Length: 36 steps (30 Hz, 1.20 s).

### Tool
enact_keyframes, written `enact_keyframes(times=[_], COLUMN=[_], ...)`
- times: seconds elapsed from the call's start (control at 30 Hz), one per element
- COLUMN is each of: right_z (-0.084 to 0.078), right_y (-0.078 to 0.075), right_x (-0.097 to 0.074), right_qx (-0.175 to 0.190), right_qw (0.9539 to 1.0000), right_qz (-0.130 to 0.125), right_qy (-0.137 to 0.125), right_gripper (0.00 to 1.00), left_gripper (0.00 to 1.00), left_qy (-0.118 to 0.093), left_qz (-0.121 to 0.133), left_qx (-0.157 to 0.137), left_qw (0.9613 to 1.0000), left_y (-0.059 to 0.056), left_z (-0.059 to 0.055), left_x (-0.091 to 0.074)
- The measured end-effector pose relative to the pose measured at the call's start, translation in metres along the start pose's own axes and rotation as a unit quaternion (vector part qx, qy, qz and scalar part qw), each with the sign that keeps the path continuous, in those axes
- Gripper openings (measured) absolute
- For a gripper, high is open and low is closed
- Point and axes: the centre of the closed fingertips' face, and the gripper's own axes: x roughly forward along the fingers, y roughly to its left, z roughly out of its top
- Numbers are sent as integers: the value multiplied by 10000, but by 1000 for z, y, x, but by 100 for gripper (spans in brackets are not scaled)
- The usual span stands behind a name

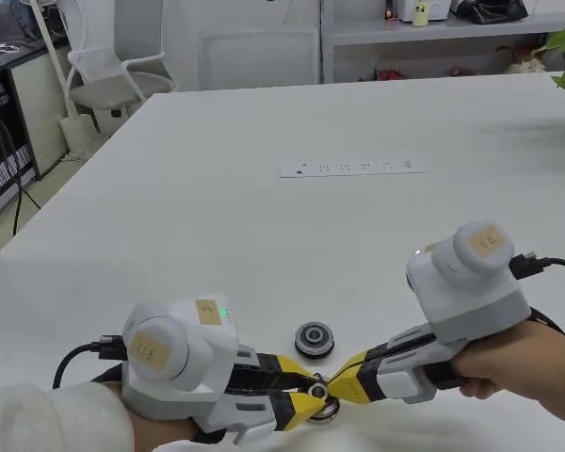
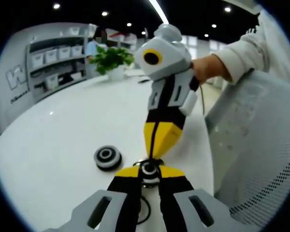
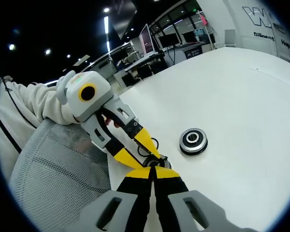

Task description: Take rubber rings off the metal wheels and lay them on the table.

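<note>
Left tool (image 1: 315,394) clamps one wheel (image 2: 150,173); second wheel (image 1: 314,339) lies flat, axle upward.

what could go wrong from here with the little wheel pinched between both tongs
1. The held wheel is small and gripped only at the tips of the left tongs. A pull from the right tongs, shut at its edge, may pop it loose.
2. The work sits close to the edge of the table, so a dropped wheel might roll off.
3. The second wheel lies close by, and a slip could knock it away.
</note>
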Motion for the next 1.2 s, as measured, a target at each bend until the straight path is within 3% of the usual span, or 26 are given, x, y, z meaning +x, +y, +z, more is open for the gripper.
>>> enact_keyframes(times=[0.07,0.1,0.17,0.2,0.27,0.6,1.2], right_z=[0,14,15,16,8,3,2], right_y=[2,13,-2,-3,0,-4,-6], right_x=[0,0,-3,-3,-2,-2,-3], right_qx=[-17,76,-117,-229,34,111,136], right_qw=[10000,9987,9996,9993,9998,9999,9998], right_qz=[63,336,-131,-154,18,-95,-145], right_qy=[-11,-386,-233,-250,-198,-44,-11], right_gripper=[0,0,0,0,0,0,0], left_gripper=[14,14,14,14,14,14,15], left_qy=[0,1,-1,-2,-7,-41,119], left_qz=[0,0,2,2,4,2,-18], left_qx=[1,2,-5,-3,-5,-125,-65], left_qw=[10000,10000,10000,10000,10000,9999,9999], left_y=[0,0,0,0,0,0,-1], left_z=[0,0,0,0,0,1,0], left_x=[0,0,0,0,0,0,0])
